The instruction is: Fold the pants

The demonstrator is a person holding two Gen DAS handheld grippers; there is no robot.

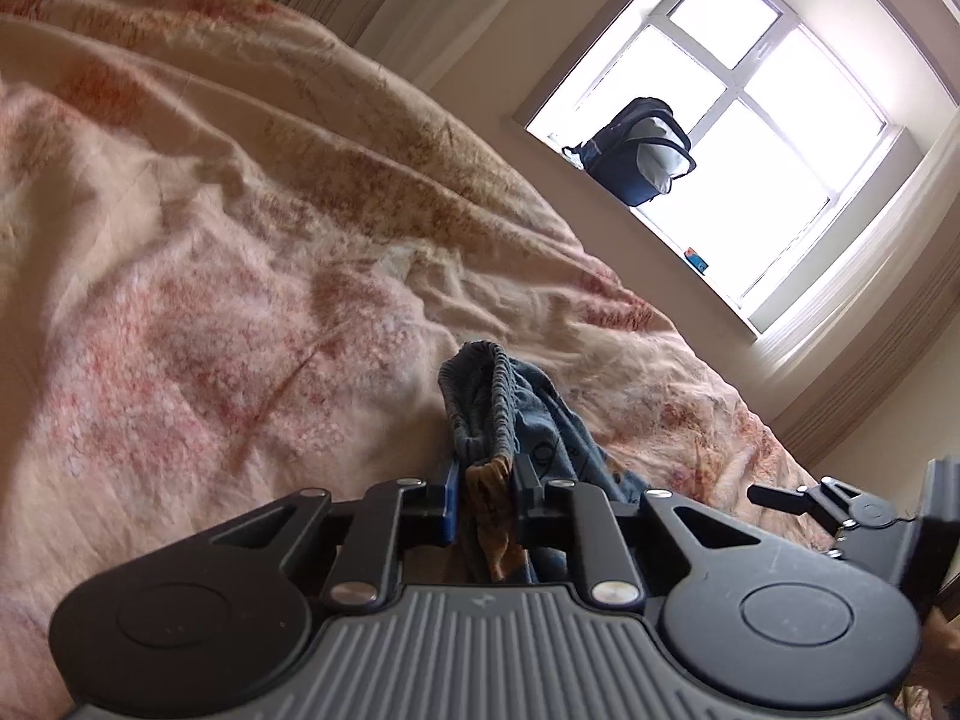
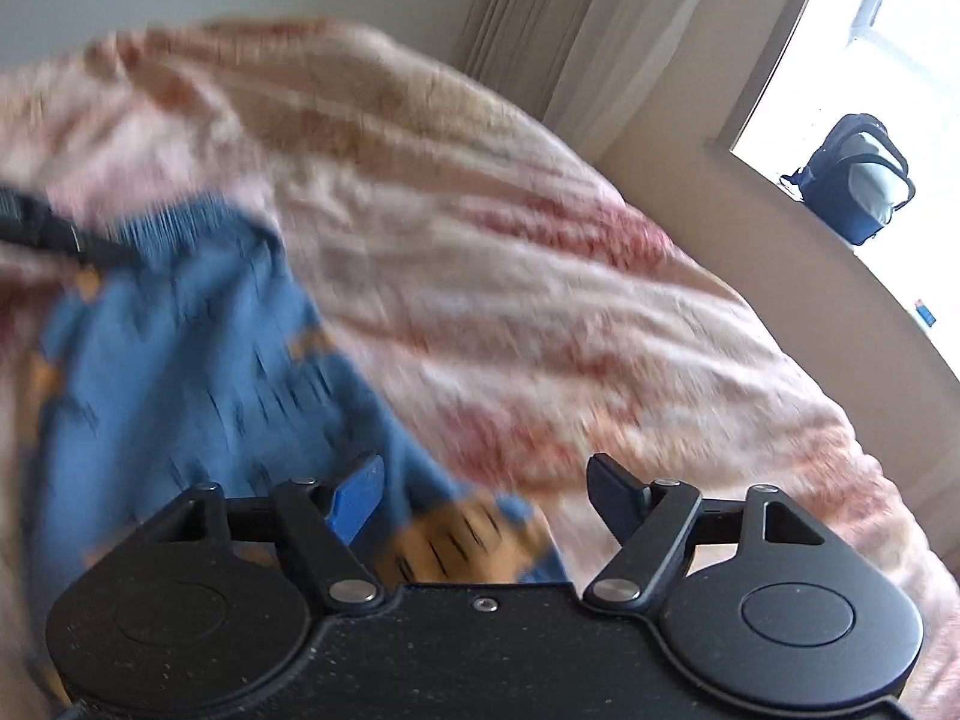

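Fingers (image 1: pixel 454 501) pinching pants (image 1: pixel 480 414); right gripper's (image 2: pixel 483 495) apart.

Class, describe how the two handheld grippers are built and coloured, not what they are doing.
The left gripper is matte black, with round pivot discs, silver rivets, a grey ribbed plate, and one blue finger pad. The right gripper matches, but its plate is speckled black, not ribbed. No cables or sleeves show.

Left gripper (image 1: pixel 485 501) jaws pinched on pants (image 1: pixel 510 414), right gripper (image 2: pixel 487 495) jaws spread wide
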